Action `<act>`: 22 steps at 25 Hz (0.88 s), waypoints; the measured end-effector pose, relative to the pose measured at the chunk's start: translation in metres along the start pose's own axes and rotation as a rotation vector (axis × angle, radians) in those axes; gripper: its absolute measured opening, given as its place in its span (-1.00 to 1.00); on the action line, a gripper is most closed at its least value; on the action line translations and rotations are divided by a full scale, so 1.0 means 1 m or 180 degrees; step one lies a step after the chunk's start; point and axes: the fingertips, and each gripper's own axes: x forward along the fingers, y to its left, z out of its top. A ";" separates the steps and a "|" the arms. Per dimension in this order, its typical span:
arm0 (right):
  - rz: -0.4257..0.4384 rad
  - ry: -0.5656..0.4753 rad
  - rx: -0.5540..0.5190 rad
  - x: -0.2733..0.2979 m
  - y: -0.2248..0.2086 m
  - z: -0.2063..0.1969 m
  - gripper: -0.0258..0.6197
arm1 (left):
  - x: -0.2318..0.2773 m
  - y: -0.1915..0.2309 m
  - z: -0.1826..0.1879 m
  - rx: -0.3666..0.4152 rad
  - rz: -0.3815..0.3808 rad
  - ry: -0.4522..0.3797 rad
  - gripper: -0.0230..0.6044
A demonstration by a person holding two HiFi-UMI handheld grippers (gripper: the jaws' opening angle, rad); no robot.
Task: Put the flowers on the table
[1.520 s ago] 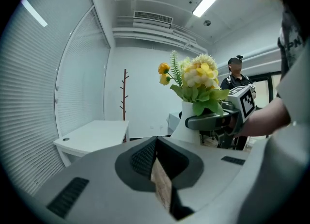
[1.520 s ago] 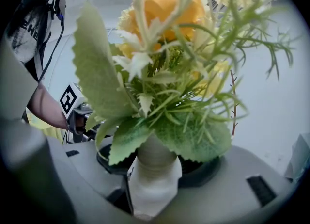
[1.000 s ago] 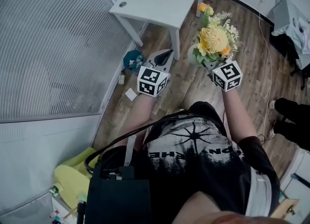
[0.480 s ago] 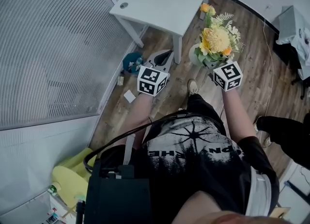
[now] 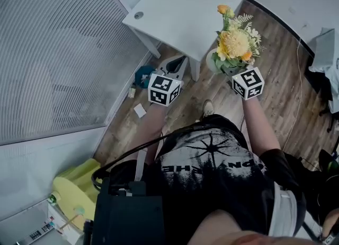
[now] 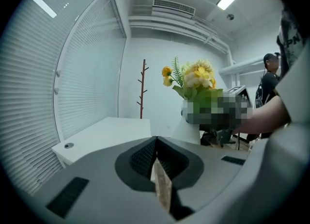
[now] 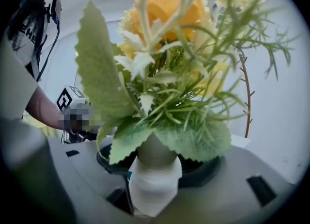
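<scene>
My right gripper [image 5: 229, 71] is clamped on the smooth white base of the fluffy yellow-and-orange bouquet [image 5: 235, 40], just off the near-right corner of the flat white table [image 5: 180, 10]; left gripper [image 5: 176, 64] pinched closed, empty.

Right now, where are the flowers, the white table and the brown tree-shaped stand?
flowers [image 5: 234, 42], head view, on the big yellow bloom.
white table [image 5: 185, 5], head view, on its bare top.
brown tree-shaped stand [image 6: 142, 94], left gripper view, on its trunk.
</scene>
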 end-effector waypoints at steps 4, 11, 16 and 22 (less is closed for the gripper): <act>0.0142 -0.0002 -0.0035 0.029 -0.039 0.006 -0.14 | 0.034 0.025 0.014 -0.0056 0.0160 -0.0024 -0.89; 0.0331 0.0003 -0.0070 0.062 -0.082 0.008 -0.14 | 0.070 0.050 0.027 -0.0127 0.0399 -0.0068 -0.89; 0.0438 -0.0015 -0.0079 0.073 -0.091 0.005 -0.14 | 0.079 0.053 0.031 -0.0120 0.0507 -0.0090 -0.89; 0.0518 -0.0015 -0.0094 0.086 -0.099 0.004 -0.14 | 0.090 0.064 0.031 -0.0159 0.0584 -0.0114 -0.89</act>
